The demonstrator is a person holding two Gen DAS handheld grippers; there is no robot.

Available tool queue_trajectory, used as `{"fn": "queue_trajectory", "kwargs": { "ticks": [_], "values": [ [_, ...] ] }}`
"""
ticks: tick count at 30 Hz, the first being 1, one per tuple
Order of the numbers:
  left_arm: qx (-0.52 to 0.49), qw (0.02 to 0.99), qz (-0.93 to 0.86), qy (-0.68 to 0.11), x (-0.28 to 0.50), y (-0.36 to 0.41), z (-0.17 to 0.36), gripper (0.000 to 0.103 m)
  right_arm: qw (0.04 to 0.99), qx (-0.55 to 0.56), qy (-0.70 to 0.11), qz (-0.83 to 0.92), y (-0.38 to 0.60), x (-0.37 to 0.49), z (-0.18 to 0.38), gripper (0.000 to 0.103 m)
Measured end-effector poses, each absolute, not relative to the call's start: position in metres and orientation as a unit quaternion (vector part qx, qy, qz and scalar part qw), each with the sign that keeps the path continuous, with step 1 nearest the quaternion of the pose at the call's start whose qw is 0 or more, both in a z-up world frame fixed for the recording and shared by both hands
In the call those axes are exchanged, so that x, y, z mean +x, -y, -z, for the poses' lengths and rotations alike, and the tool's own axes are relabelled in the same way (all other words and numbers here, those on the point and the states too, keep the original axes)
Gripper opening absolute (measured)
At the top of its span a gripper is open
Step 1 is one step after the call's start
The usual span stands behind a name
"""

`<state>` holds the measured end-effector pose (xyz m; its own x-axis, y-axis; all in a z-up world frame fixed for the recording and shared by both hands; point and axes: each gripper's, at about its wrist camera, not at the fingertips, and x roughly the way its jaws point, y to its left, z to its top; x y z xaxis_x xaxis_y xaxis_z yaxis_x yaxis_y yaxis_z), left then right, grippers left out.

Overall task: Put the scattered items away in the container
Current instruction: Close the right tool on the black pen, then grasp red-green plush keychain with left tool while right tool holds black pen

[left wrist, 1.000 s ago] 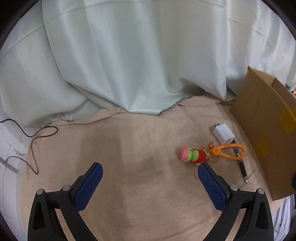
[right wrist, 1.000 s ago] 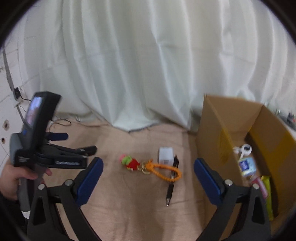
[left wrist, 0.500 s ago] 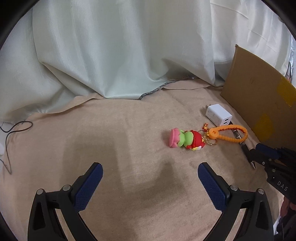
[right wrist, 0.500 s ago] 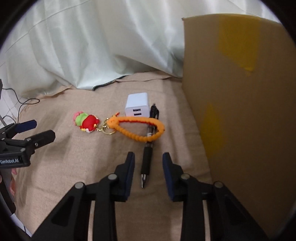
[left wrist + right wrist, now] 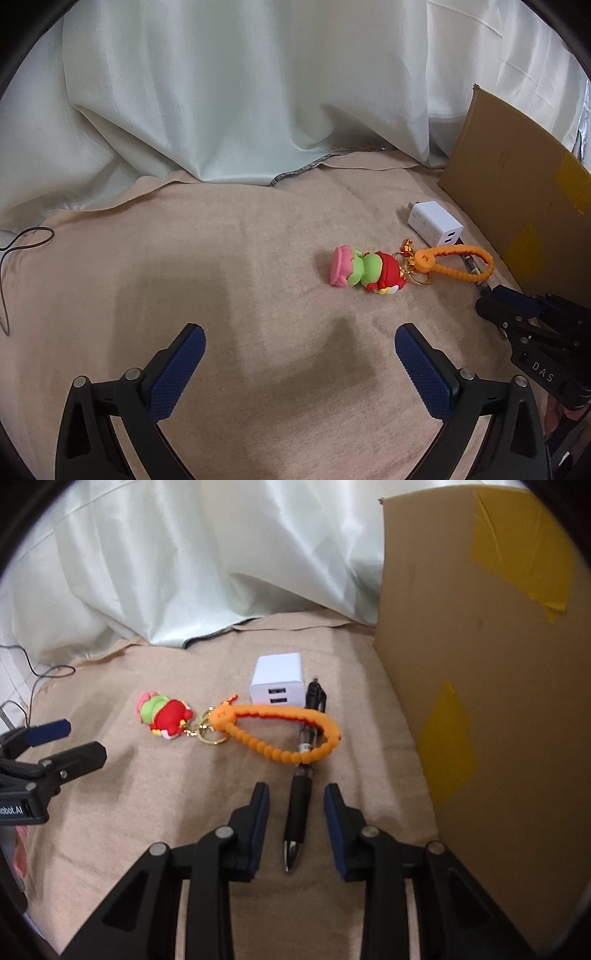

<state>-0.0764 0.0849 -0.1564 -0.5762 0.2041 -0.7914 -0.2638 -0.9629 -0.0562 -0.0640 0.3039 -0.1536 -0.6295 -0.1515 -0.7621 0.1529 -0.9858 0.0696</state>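
Two fingers of the right gripper [image 5: 296, 827] straddle the pen [image 5: 300, 805], partly open, gripping nothing; close squarely, avoiding the orange strap [image 5: 280, 731] ahead. Left gripper [image 5: 300, 363] gapes wide, empty.

Pen [image 5: 301, 786]: mid-barrel crossed and covered by the orange strap [image 5: 280, 734]; upper end partly behind the white charger [image 5: 277, 681]. In the left wrist view only a short stretch of pen [image 5: 474, 269] shows, the rest hidden under the strap [image 5: 458, 262] and behind the right claw [image 5: 496, 301].

Cardboard box [image 5: 480, 701]: cut off at the right and bottom edges of the frame; inside not visible from either view. Left wrist view likewise cuts the box [image 5: 517, 192] at the right edge.

Left claw [image 5: 66, 742]: body cut off at the left edge; label only partly readable.

Black cable [image 5: 22, 243]: runs out of frame at left.

Keyring charm detail [image 5: 164, 716]: too small to tell.
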Motion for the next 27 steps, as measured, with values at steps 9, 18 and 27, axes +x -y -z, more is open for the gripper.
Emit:
{"fn": "queue_trajectory", "kwargs": {
  "ticks": [9, 18, 27],
  "values": [
    [-0.437, 0.129, -0.89, -0.026, -0.074, -0.083, 0.155, 0.103, 0.093, 0.413, 0.018, 0.906, -0.31, -0.061, 0.151, 0.022],
    [-0.437, 0.126, -0.89, -0.03, -0.072, -0.084, 0.155, 0.103, 0.091, 0.418, 0.004, 0.904, -0.303, -0.062, 0.153, 0.016],
    [-0.431, 0.14, -0.891, -0.041, -0.081, -0.099, 0.151, 0.103, 0.098, 0.418, 0.016, 0.903, -0.308, -0.059, 0.15, 0.014]
  ]
}}
